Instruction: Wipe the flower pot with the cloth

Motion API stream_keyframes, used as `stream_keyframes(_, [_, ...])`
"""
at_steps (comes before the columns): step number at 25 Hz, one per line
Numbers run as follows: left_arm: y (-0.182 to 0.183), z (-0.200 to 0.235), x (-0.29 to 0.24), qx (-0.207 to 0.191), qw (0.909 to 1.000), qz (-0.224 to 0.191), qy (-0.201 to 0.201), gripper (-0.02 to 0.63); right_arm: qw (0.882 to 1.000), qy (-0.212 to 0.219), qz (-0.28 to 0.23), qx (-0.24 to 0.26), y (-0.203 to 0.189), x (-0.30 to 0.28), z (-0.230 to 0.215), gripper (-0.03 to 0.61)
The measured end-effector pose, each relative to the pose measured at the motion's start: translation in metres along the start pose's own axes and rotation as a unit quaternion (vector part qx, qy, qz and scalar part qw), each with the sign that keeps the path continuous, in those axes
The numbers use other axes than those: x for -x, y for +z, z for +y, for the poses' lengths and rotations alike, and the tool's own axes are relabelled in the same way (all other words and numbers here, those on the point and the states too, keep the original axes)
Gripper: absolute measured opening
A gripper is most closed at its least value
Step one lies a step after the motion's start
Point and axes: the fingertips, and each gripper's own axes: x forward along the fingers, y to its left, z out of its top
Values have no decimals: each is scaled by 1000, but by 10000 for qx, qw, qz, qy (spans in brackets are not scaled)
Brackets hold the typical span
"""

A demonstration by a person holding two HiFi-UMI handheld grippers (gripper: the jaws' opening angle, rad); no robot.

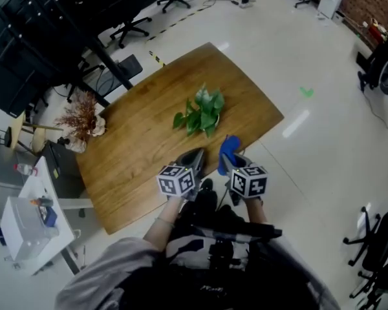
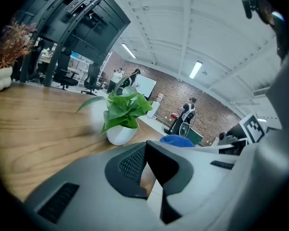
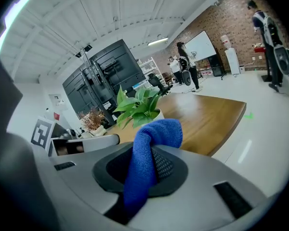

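A white flower pot (image 2: 120, 134) with a leafy green plant (image 1: 202, 111) stands near the middle of the wooden table (image 1: 142, 134). My right gripper (image 3: 147, 150) is shut on a blue cloth (image 3: 149, 153), which sticks up out of the jaws. In the head view the cloth (image 1: 227, 150) hangs over the table's near edge, a short way in front of the plant. Beside it my left gripper (image 1: 193, 157) is held just left of the right gripper (image 1: 230, 161). Its jaws (image 2: 149, 153) are shut with nothing in them. Both grippers are short of the pot.
A white vase of dried reddish flowers (image 1: 83, 120) stands at the table's far left corner. A white side table (image 1: 32, 218) with small items is left of the table. Office chairs (image 1: 132, 28) and black desks stand beyond. The person's body is close behind the grippers.
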Motion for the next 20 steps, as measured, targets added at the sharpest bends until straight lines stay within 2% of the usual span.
stream_keyframes(6, [6, 23, -40, 233, 9996, 163, -7, 6, 9997, -47, 214, 49, 20, -10, -19, 57])
stream_keyframes(14, [0, 50, -68, 695, 9969, 357, 10, 6, 9964, -32, 425, 729, 61, -55, -49, 57])
stream_keyframes(20, [8, 58, -76, 750, 9963, 412, -112, 6, 9872, 185, 977, 1249, 45, -89, -60, 57])
